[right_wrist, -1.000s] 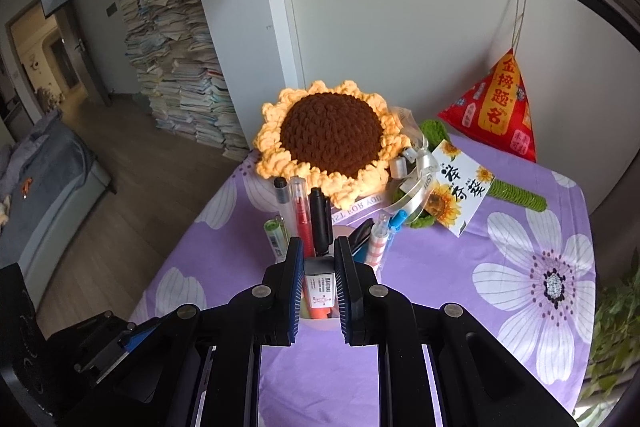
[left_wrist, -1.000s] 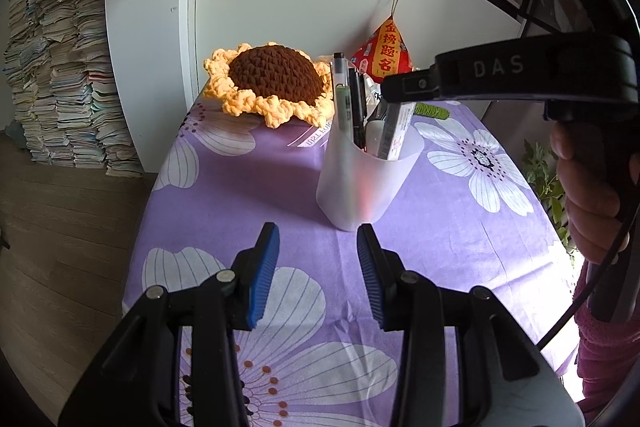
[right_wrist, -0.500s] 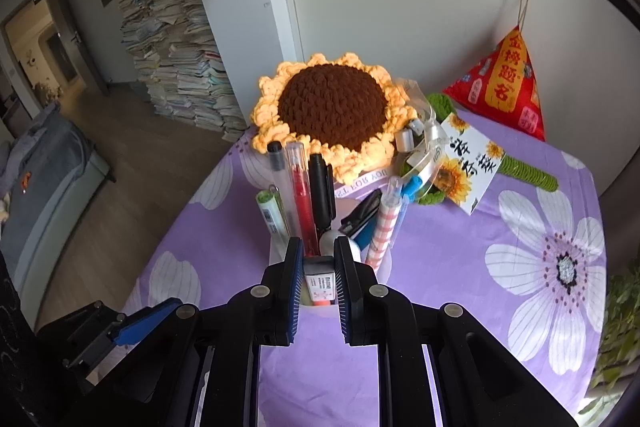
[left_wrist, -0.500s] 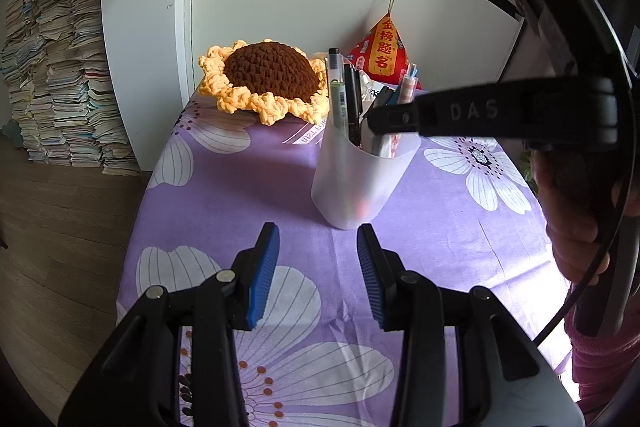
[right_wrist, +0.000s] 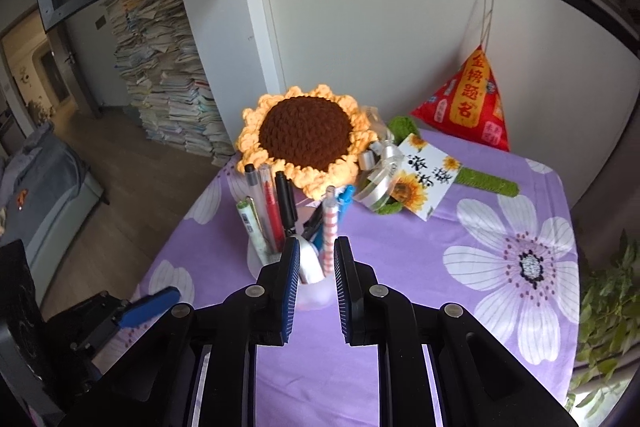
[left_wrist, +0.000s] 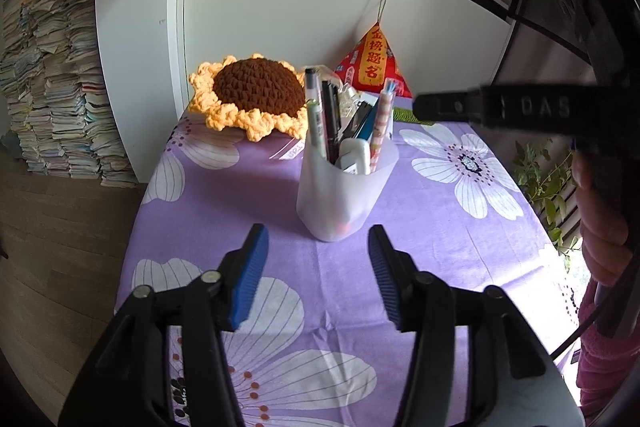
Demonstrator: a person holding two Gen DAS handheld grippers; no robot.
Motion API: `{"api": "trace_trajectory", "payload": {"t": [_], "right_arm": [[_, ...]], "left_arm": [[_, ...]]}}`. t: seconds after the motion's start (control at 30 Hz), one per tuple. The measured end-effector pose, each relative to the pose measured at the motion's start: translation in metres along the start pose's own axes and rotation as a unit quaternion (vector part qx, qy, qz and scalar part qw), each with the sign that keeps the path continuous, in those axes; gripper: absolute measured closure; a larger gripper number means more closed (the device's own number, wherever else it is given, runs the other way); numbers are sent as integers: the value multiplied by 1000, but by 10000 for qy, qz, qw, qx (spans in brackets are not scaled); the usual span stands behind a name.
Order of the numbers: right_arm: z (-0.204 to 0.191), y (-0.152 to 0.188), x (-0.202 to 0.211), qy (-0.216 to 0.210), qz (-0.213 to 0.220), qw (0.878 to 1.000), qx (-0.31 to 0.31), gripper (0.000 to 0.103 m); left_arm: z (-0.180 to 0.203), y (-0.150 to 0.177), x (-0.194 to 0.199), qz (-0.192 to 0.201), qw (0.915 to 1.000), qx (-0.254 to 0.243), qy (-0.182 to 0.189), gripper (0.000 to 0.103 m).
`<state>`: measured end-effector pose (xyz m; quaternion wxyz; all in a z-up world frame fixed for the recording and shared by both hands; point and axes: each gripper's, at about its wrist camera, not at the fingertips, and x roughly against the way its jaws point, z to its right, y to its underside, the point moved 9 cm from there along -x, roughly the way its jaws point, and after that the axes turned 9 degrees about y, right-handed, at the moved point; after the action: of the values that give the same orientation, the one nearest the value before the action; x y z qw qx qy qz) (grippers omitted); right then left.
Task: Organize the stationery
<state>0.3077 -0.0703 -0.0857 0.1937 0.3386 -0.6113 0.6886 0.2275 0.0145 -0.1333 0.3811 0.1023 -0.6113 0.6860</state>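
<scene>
Since the earlier frames, the right tool [right_wrist: 316, 281] has been opened and drawn back, empty; the white item [left_wrist: 354, 157] now sits in the cup [left_wrist: 344, 195] mid-counter [left_wrist: 440, 227]. The left tool [left_wrist: 316, 267] is held wide open, empty. No loose stationery is seen; the task appears nearly done.

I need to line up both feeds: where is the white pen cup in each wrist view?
Left wrist: white pen cup at centre, on the purple cloth beyond the open left claw.
Right wrist: pen cup low centre, just past the right claw.
Shared landmark: crochet sunflower behind it.
</scene>
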Motion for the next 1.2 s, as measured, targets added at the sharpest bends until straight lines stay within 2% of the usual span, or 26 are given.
{"api": "trace_trajectory", "payload": {"t": [0.1,0.17,0.27,0.33,0.4,0.47,0.6,0.77,0.83,1.2], "right_arm": [[6,8,6,87,26,10000,8,87],[12,13,14,130,63,9999,38,87],[20,15,36,281,297,9992,21,86],[26,15,55,392,504,9980,10,81],[30,16,79,475,786,9958,-9,67],[35,17,102,559,1038,9930,-26,64],[44,22,140,694,1397,9876,-159,64],[61,33,178,887,1774,9792,-431,64],[69,43,191,998,1894,9754,-522,64],[94,89,230,1260,2117,9650,-894,63]], "left_arm": [[4,-2,3,23,10000,-40,-26,49],[6,-5,6,46,10000,-39,-33,45],[13,-13,14,169,9998,-115,-47,40],[20,-17,20,253,9995,-191,-51,36],[29,-23,28,354,9990,-259,-100,25],[37,-28,37,521,9981,-313,-114,21],[57,-36,55,740,9964,-422,-14,19],[85,-39,77,1000,9925,-699,-74,8],[97,-37,84,1077,9911,-775,-127,6],[135,-27,120,1353,9866,-884,-245,2]]}}
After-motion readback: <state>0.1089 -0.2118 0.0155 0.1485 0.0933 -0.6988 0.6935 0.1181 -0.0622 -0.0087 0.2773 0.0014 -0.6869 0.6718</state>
